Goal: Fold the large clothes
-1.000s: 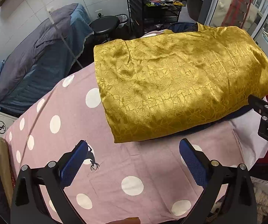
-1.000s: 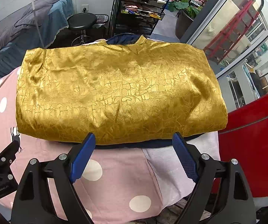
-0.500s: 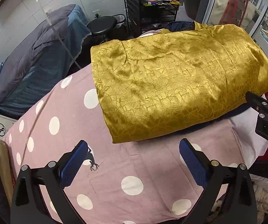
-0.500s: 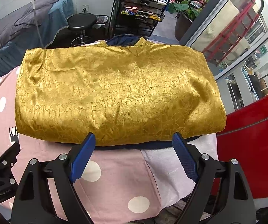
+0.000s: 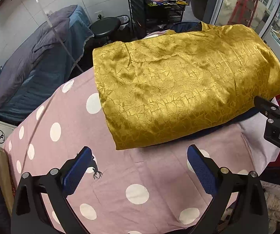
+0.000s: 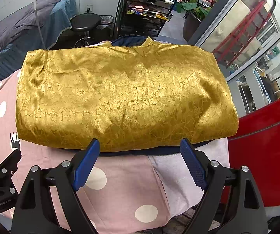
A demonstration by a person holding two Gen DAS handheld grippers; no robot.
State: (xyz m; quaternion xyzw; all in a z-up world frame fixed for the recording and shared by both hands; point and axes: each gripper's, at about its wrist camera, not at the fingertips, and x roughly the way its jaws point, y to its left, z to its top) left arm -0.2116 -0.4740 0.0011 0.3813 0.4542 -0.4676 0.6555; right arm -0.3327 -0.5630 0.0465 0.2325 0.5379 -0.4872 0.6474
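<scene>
The gold garment (image 6: 124,101) lies folded into a neat rectangle on the table (image 6: 120,177), seemingly nearly done, both tongs (image 5: 140,167) (image 6: 140,159) apart and empty.

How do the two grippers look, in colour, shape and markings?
Both the left gripper and the right gripper have black angular frames with silver bolts and two flat fingers with blue textured pads. White letters "DAS" mark the right one's body. No cables or sleeves show.

Bright, even daylight is admitted through the glazing (image 6: 260,44) at right; sheen is seen on the gold garment (image 6: 124,97). Edges are bowed and vignetted.
</scene>
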